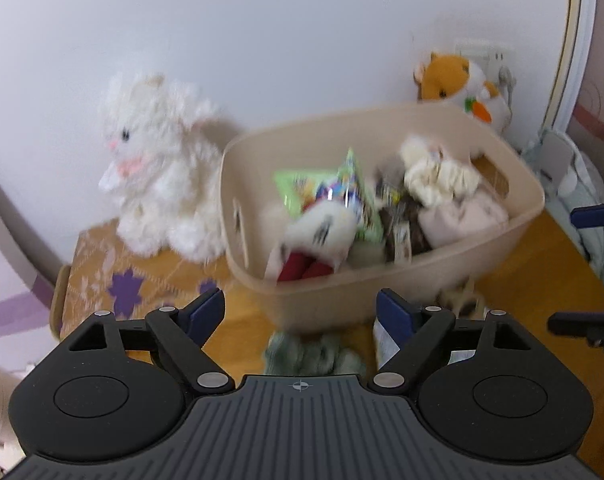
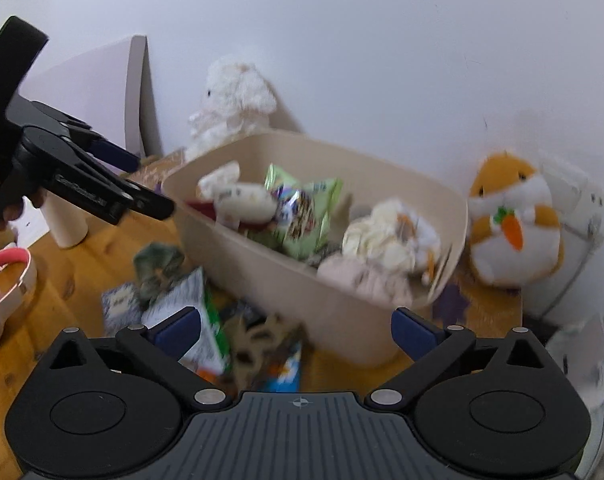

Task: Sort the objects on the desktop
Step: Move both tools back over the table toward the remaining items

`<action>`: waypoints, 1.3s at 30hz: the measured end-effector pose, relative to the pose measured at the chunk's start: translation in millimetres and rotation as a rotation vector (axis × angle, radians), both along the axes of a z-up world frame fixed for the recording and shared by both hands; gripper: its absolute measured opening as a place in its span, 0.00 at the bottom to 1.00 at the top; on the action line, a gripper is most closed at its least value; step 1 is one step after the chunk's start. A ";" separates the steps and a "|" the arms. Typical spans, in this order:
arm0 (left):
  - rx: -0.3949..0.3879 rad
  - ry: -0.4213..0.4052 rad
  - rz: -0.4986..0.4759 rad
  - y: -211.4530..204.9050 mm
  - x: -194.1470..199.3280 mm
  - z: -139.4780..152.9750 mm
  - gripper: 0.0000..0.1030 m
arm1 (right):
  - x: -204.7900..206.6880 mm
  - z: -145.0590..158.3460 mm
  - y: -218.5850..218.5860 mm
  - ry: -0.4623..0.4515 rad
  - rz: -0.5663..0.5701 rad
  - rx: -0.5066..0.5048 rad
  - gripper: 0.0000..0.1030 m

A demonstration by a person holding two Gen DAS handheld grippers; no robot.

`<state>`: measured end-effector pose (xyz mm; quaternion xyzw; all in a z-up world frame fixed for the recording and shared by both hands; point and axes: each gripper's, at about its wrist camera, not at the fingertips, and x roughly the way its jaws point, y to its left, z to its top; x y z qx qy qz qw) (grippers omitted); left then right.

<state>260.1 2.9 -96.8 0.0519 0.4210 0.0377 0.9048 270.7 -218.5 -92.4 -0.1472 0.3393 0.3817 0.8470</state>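
A beige bin (image 1: 382, 280) stands on the wooden table just ahead of both grippers. Inside it lie a green snack bag (image 1: 342, 192), a white plush with red feet (image 1: 322, 236), a cream scrunchie (image 1: 438, 176) and a pink cloth (image 1: 462, 216). My left gripper (image 1: 301, 308) is open and empty, over a green scrunchie (image 1: 310, 356) in front of the bin. My right gripper (image 2: 297, 326) is open and empty too, above a leopard-print item (image 2: 262, 344) and a patterned packet (image 2: 190, 312) lying before the bin (image 2: 302, 292). The picture is blurred.
A white plush rabbit (image 1: 158, 164) sits left of the bin on a patterned mat (image 1: 114, 276). An orange hamster plush (image 2: 514, 220) leans on the wall to the right. Pink headphones (image 2: 6, 284) and a beige cup (image 2: 66, 220) are at the left.
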 end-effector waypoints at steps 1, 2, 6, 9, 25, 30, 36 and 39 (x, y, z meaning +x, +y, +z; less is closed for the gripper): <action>0.004 0.015 -0.003 1.4 -4.6 -4.3 0.82 | -4.1 -4.1 -1.0 0.011 -0.012 -0.006 1.00; 0.010 0.033 -0.004 2.7 -9.7 -9.8 0.82 | -8.5 -8.5 -1.8 0.023 -0.023 -0.014 1.00; 0.022 0.106 -0.012 6.6 -25.8 -31.3 0.82 | -26.4 -28.2 -1.4 0.059 -0.064 -0.055 1.00; 0.014 0.147 -0.018 8.4 -34.4 -44.4 0.82 | -37.8 -40.5 1.6 0.095 -0.068 -0.066 1.00; -0.023 0.248 -0.018 12.2 -38.5 -91.0 0.82 | -57.2 -78.6 38.8 0.132 -0.196 -0.212 1.00; -0.046 0.261 -0.005 17.3 -32.0 -101.4 0.82 | -58.0 -84.8 51.0 0.129 -0.233 -0.249 1.00; -0.067 0.277 -0.014 20.0 -25.6 -110.1 0.82 | -56.4 -89.4 51.3 0.144 -0.255 -0.255 0.97; -0.065 0.272 -0.021 19.7 -25.4 -112.0 0.82 | -56.1 -91.0 51.2 0.152 -0.252 -0.244 0.91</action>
